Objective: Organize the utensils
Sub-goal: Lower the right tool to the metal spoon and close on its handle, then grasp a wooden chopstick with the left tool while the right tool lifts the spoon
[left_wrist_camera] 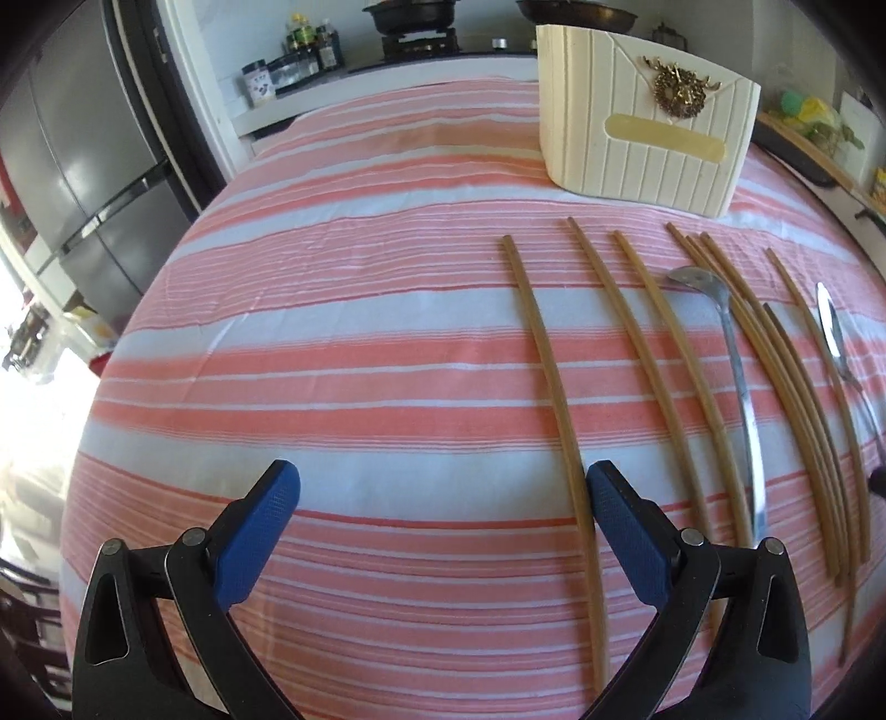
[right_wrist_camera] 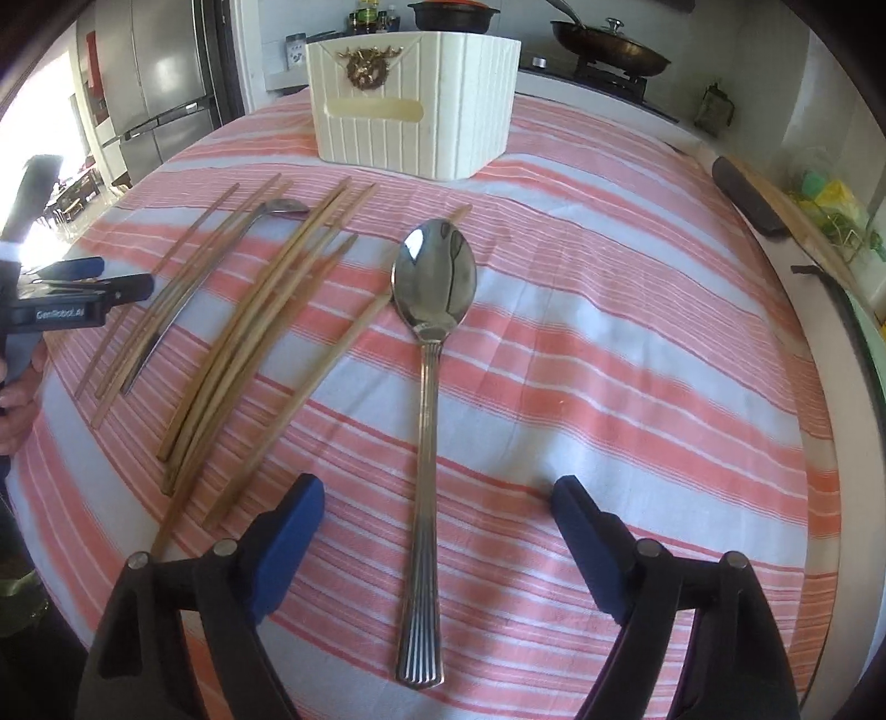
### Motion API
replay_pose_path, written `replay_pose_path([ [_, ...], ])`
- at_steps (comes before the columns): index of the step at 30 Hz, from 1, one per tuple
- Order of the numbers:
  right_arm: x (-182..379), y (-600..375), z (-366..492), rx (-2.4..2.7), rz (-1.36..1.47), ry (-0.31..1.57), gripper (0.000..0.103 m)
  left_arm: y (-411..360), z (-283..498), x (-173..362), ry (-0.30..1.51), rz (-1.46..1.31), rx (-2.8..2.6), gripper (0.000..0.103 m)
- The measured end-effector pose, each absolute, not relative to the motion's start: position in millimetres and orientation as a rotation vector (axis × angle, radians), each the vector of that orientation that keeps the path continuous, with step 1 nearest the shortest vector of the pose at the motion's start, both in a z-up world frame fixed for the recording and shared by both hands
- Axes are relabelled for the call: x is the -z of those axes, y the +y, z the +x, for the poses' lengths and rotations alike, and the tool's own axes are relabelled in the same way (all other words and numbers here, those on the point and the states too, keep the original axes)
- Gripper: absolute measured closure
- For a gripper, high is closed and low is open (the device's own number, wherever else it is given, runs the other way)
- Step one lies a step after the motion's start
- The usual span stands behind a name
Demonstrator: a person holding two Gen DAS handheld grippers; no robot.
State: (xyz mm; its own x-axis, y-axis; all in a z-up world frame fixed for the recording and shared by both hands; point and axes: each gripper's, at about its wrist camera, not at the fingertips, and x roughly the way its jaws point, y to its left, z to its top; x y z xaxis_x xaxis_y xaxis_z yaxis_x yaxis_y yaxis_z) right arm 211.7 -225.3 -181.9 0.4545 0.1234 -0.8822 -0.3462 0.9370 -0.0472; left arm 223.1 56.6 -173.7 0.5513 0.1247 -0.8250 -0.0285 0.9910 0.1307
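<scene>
My left gripper (left_wrist_camera: 443,487) hangs open over the striped cloth. The leftmost wooden chopstick (left_wrist_camera: 554,387) runs between its fingers, close to the right pad (left_wrist_camera: 614,498) and not pinched. Further right lie several more chopsticks (left_wrist_camera: 775,376), a small bent spoon (left_wrist_camera: 739,387) and a large steel spoon (left_wrist_camera: 830,327). My right gripper (right_wrist_camera: 437,493) is open astride the handle of the large spoon (right_wrist_camera: 434,277), with both blue pads clear of it. The chopsticks (right_wrist_camera: 249,343) and the small spoon (right_wrist_camera: 183,299) lie to its left. A cream ribbed basket (right_wrist_camera: 410,105) stands at the back of the table.
A pink-and-white striped cloth (left_wrist_camera: 332,332) covers the table. A person's hand holds the left gripper (right_wrist_camera: 124,277) at the left edge of the right wrist view. A grey fridge (left_wrist_camera: 83,183) stands at the left. Pans on a stove (right_wrist_camera: 609,50) are behind, and a cutting board (right_wrist_camera: 775,210) is at the right.
</scene>
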Motion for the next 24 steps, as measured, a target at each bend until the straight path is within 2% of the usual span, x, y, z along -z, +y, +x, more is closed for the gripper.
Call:
replay_pose_path([
  [7,185.9,-211.3,262.2,-0.32,-0.209,1.032,0.019,65.0,250.7,173.2,1.054,0.151,-0.05,0.0],
  [10,183.9,-206.6,281.6,-0.312,-0.208,1.01,0.033,54.7,265.3,171.8,1.069,0.23,0.002,0.003],
  [12,182.9,-204.0,290.7,-0.314,-0.198,1.013,0.049,49.9,275.9,171.2,1.073,0.264,0.04,0.008],
  [14,181.0,-201.2,296.3,-0.302,-0.196,1.015,0.061,49.1,288.2,170.3,1.091,0.237,0.089,0.027],
  [15,180.8,-200.4,298.5,-0.295,-0.193,1.02,0.061,49.3,294.3,169.8,1.104,0.202,0.127,0.036],
  [17,179.8,-200.4,303.3,-0.281,-0.173,1.022,0.061,50.3,304.1,169.1,1.119,0.145,0.192,0.07],
  [18,178.5,-202.2,303.1,-0.273,-0.158,1.018,0.061,48.9,307.0,168.4,1.113,0.147,0.206,0.08],
  [19,175.8,-204.3,302.7,-0.267,-0.136,1.009,0.061,47.2,308.6,168.3,1.107,0.16,0.208,0.096],
  [24,146.2,-216.6,287.0,-0.303,-0.032,0.927,0.061,59.6,300.5,152.5,1.038,0.097,0.189,0.099],
])
